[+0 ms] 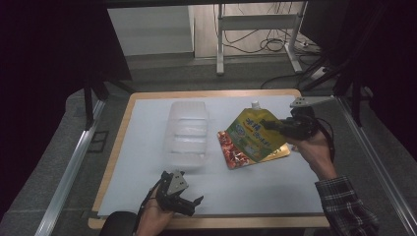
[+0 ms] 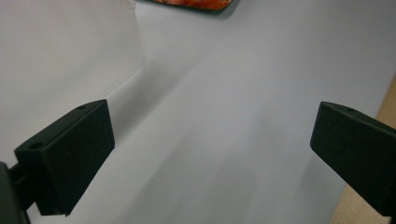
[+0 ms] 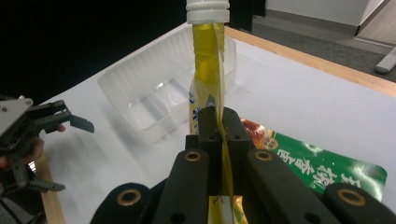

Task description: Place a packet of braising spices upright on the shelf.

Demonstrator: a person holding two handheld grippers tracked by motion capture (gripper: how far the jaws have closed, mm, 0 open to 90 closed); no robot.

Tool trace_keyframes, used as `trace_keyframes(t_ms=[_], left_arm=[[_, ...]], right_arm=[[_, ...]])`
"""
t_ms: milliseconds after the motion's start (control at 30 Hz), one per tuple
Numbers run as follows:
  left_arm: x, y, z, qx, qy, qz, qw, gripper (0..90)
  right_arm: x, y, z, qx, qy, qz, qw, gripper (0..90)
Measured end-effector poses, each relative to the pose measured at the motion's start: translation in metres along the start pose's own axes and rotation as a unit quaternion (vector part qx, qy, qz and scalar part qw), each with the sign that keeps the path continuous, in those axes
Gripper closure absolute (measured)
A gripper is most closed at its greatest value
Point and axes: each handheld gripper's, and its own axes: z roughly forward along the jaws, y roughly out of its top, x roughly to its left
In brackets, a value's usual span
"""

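A yellow spouted pouch (image 1: 256, 132) with a white cap (image 1: 255, 104) hangs above the table, and my right gripper (image 1: 277, 126) is shut on its edge. Seen edge-on in the right gripper view, the yellow pouch (image 3: 206, 74) rises from the closed jaws to its cap (image 3: 208, 10). Under it a red and green flat packet (image 1: 231, 150) lies on the white mat; the packet (image 3: 317, 163) also shows to the right of the jaws. My left gripper (image 1: 193, 202) rests near the table's front edge, open, with nothing between its fingers (image 2: 70, 154).
A clear plastic tray (image 1: 187, 135) stands on the white mat (image 1: 147, 162) left of the pouch; the tray (image 3: 154, 93) looks empty. The wooden table edge (image 1: 211, 222) runs along the front. Dark curtains and metal rails flank the table.
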Motion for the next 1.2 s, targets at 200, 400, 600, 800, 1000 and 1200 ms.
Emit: trace_keyframes(t_ms=[200,400,600,800,1000,1200], left_arm=[[0.011,-0.004,-0.003,-0.002,0.016,-0.025,0.9996,0.0],[0.019,-0.006,-0.006,-0.009,0.022,-0.039,0.999,0.0],[0.022,-0.007,-0.007,-0.007,0.029,-0.041,0.9987,0.0],[0.021,-0.007,-0.006,-0.006,0.026,-0.037,0.999,0.0],[0.02,-0.006,-0.006,-0.008,0.026,-0.032,0.9991,0.0],[0.017,-0.006,-0.004,-0.004,0.028,-0.026,0.9993,0.0]], right_arm=[[-0.005,0.007,0.011,0.001,0.002,-0.001,1.0,88.2],[-0.009,0.012,0.021,0.004,0.006,-0.003,1.0,88.2],[-0.012,0.02,0.032,0.001,0.006,-0.009,0.9999,88.1],[-0.01,0.033,0.044,0.001,0.007,-0.014,0.9999,88.2],[-0.013,0.046,0.056,-0.003,0.009,-0.018,0.9998,88.2],[-0.018,0.058,0.069,-0.006,0.016,-0.02,0.9997,88.2]])
